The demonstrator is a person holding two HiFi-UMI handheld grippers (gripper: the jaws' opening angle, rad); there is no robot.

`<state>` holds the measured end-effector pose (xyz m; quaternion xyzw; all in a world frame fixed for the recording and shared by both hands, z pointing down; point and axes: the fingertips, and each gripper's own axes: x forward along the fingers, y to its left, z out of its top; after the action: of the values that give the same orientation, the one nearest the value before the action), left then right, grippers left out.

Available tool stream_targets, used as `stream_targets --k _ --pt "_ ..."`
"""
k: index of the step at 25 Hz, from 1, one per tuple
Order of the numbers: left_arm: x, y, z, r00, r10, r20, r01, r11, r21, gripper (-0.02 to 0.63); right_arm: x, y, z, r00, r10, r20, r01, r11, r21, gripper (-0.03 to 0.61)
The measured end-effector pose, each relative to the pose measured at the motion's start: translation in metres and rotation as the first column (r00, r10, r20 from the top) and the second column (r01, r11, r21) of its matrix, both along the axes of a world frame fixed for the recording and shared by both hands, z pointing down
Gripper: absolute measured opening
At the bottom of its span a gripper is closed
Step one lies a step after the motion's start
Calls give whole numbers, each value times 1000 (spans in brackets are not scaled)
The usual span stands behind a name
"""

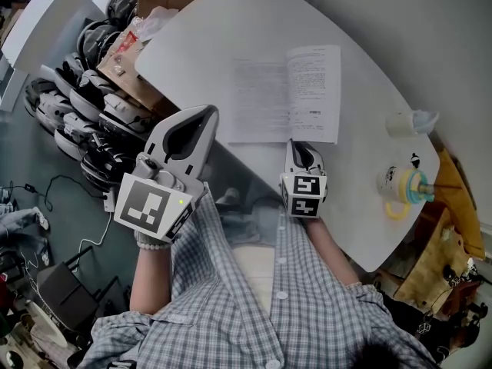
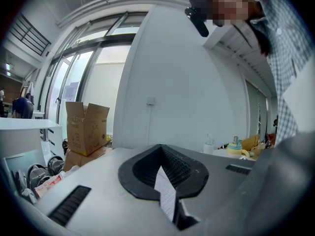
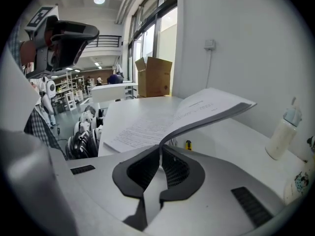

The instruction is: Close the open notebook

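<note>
- As I look down over the rig, the left gripper (image 1: 201, 115) hangs at the white table's (image 1: 200, 44) near-left edge, jaws pressed together.
- The open notebook (image 1: 261, 98) lies mid-table, its print too small to read.
- The right gripper (image 1: 298, 146) pinches the notebook's lifted right-hand leaf at its near edge; a bottle (image 1: 407, 123) stands well to the right.

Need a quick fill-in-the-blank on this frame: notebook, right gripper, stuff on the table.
1. The right gripper has its jaws ___ on the notebook, at its lifted pages.
2. The notebook lies ___ on the table.
3. In the head view, the bottle and cup stand to the notebook's ___.

Missing words: shut; open; right.
</note>
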<state>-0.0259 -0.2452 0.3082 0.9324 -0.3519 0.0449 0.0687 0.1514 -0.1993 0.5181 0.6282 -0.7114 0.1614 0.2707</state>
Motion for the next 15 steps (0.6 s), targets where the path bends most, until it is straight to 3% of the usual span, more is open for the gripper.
stream_targets --k 15 --pt "-10 0 1 1000 -30 7 30 1000 -6 6 -21 -3 17 996 -85 41 88 994 -72 31"
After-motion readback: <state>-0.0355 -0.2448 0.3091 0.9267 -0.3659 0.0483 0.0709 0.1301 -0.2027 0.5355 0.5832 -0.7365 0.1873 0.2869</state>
